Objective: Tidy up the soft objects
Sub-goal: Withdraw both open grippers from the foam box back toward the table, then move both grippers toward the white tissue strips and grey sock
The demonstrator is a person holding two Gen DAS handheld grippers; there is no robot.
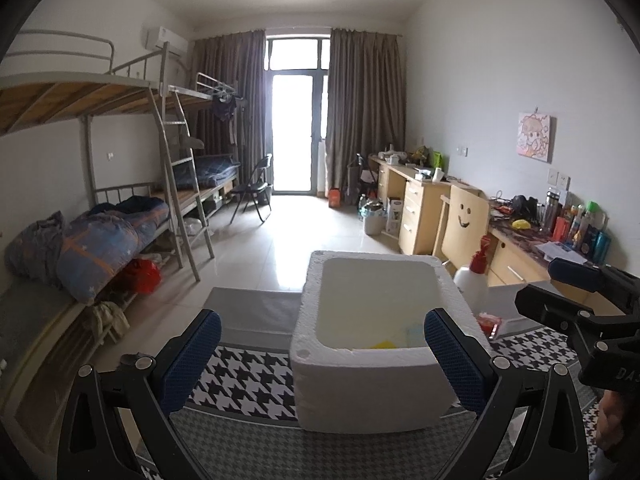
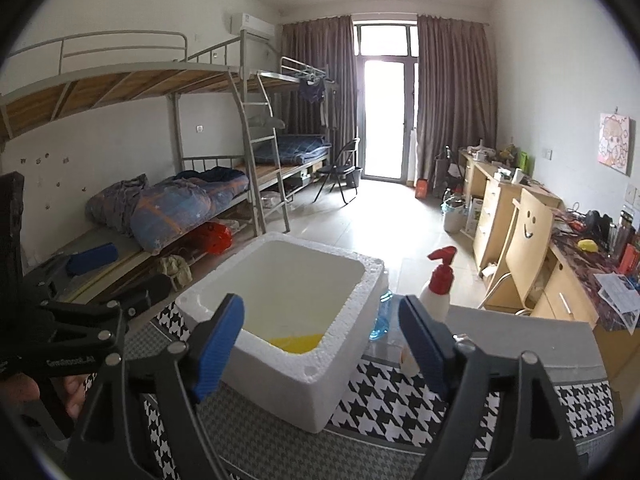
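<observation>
A white foam box stands open-topped on a houndstooth cloth covering the surface. Low inside it lies something yellow, with a pale blue item beside it, both mostly hidden by the near wall. The left gripper hovers in front of the box with its jaws spread wide and nothing between them. The right gripper is likewise spread wide and empty, hovering over the box's near right corner. A red-capped spray bottle stands just right of the box, and a blue-tinted bottle is tucked against the box's right wall.
</observation>
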